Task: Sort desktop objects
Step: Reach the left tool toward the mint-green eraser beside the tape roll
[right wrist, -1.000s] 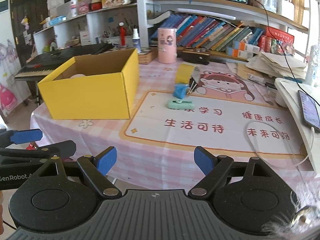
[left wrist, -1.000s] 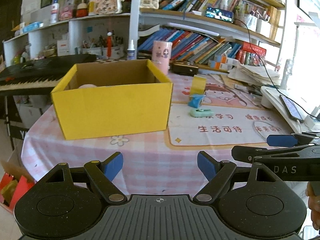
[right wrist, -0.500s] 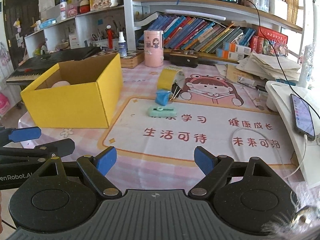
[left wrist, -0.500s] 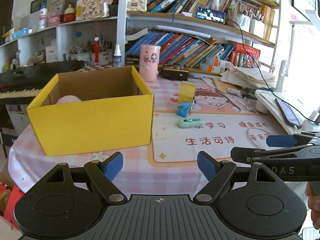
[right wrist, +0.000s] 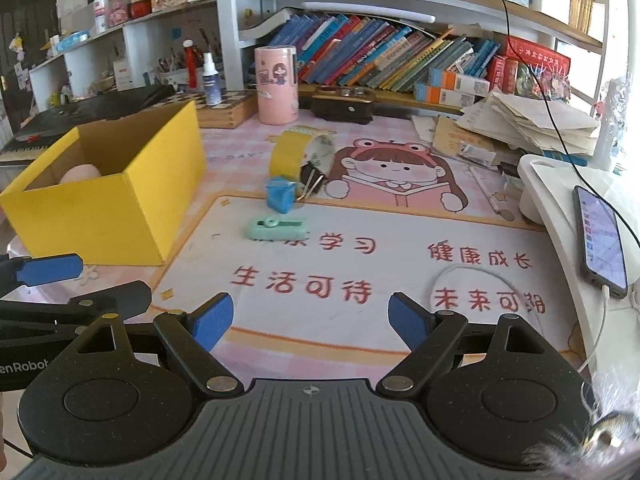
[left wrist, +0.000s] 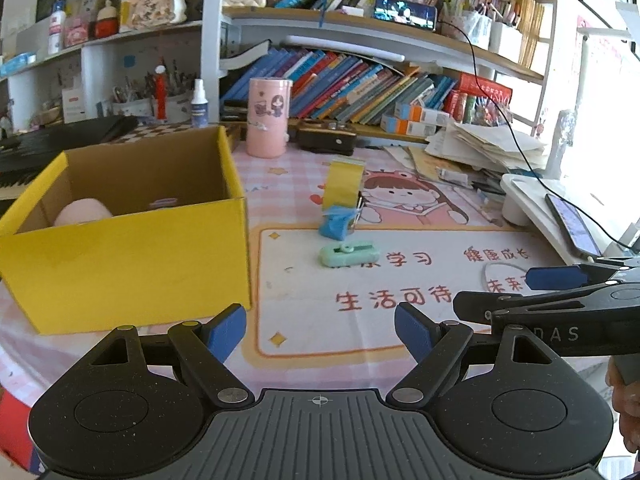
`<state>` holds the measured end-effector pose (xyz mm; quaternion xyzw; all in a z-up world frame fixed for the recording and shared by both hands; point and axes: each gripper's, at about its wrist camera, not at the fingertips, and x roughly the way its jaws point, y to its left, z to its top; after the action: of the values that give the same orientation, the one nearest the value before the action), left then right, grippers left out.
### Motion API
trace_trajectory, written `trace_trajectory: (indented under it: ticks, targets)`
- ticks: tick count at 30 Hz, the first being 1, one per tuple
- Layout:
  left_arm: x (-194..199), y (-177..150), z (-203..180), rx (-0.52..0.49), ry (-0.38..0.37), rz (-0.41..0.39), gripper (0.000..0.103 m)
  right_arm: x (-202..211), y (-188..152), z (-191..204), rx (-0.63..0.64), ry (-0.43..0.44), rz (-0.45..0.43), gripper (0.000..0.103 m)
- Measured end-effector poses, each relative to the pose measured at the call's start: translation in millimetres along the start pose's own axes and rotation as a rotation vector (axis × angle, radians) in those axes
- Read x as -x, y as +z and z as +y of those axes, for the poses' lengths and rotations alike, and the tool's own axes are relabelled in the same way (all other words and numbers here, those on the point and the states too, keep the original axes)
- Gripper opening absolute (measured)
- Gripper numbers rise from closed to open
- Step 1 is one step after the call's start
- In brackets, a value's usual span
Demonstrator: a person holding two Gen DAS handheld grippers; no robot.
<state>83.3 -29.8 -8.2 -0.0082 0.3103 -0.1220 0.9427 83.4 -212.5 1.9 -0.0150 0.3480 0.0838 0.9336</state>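
The left tongs (left wrist: 320, 330) are open wide with nothing between the blue pads (left wrist: 224, 330). The right tongs (right wrist: 310, 322) are open wide too, and they hold nothing. Both hang over the near edge of the mat (right wrist: 400, 216). On the mat, past the tongs, lies a small green thing (right wrist: 276, 229). Just behind it sits a blue clip (right wrist: 280, 194), and behind that stands a yellow tape roll (right wrist: 298, 152). Left of the mat is a yellow box (left wrist: 128, 256) with a pink ball (left wrist: 82, 211) inside.
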Motion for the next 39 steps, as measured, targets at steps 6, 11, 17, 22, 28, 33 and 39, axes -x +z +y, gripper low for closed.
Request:
trace_trajectory:
  ticks: [6,11,17,22,28,33,39]
  targets:
    - [-24.3,11.4,-11.3,0.011,-0.005,0.008,0.084,-16.3,14.5,-20.7,0.010,-0.014,0.003,0.084]
    - [-45.4,21.1,-23.8,0.026,-0.002,0.010,0.084,-31.1,28.9,-41.7,0.018,-0.023,-0.001,0.084]
    - [-67.7,30.6,-35.9,0.048,0.029,0.019,0.084,-47.7,43.6,-66.5,0.027,-0.014,-0.007,0.084]
    - [-85.1,37.4,-43.7,0.063,0.065,0.031,0.084,-62.6,53.9,-81.7,0.039,0.012,-0.004,0.084]
    - [-102.8,45.0,-50.3,0.073,0.106,0.045,0.084,-79.7,64.5,-94.2,0.052,0.042,0.001,0.084]
    - [-116.9,51.9,-53.9,0.081,0.133,0.054,0.084,-91.7,73.4,-104.1,0.054,0.058,-0.001,0.084]
    - [-135.9,55.8,-56.6,0.082,0.155,0.081,0.084,-104.7,80.5,-114.4,0.047,0.063,0.008,0.084]
